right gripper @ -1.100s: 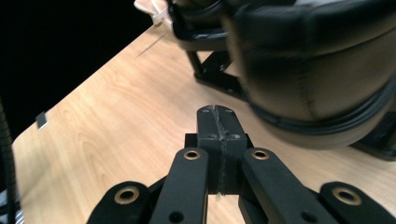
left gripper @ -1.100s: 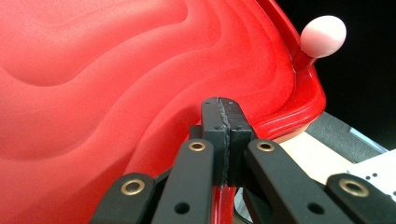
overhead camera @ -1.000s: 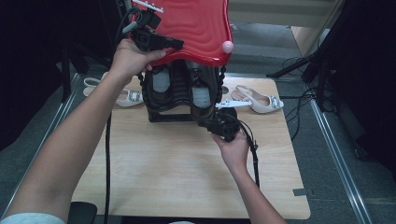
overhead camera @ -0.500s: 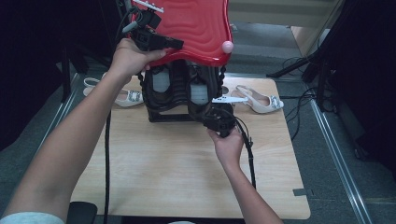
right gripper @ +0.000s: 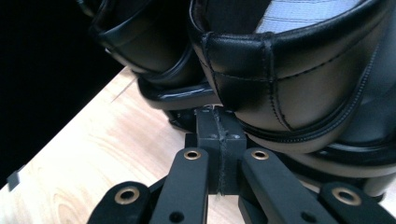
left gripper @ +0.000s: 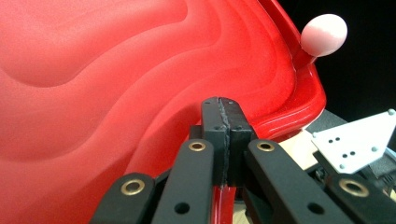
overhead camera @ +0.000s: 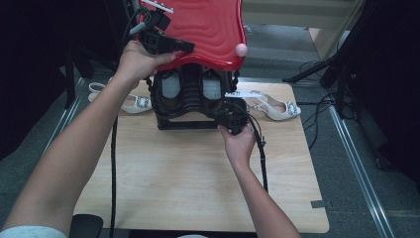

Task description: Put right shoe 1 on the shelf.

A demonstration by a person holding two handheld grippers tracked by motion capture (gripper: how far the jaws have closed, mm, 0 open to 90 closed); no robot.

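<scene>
The right gripper [right gripper: 218, 135] has its jaws pressed flat together with nothing between them. In the last second it has crept forward over the table [right gripper: 88, 177]. Its tip now sits right at the heel of the nearer black shoe [right gripper: 289, 70], just under the curve of the heel and touching it or very nearly so. A second black shoe [right gripper: 140, 46] stands beyond the tip and to its left. Both shoes rest in a black rack [overhead camera: 181, 124] straight ahead of the jaws.

The left gripper [left gripper: 223, 121] has not shifted. Its jaws are closed on the near rim of the red lid [left gripper: 116, 84], and a strip of red shows below the pads where the rim runs between them. The lid is tilted up and back above the rack. The pink knob [left gripper: 323, 33] stands out well beyond the jaws, up and to their right.

Judging from this, the lid is being propped open so the right gripper can get at the shoes. The approach looks finished, but with the jaws shut no grasp is possible yet. They would need to part and close over the heel collar.

Farther out, a white sandal [overhead camera: 275, 106] lies beyond the right gripper on its right, and another sandal [overhead camera: 131, 102] lies on the far side of the rack.
</scene>
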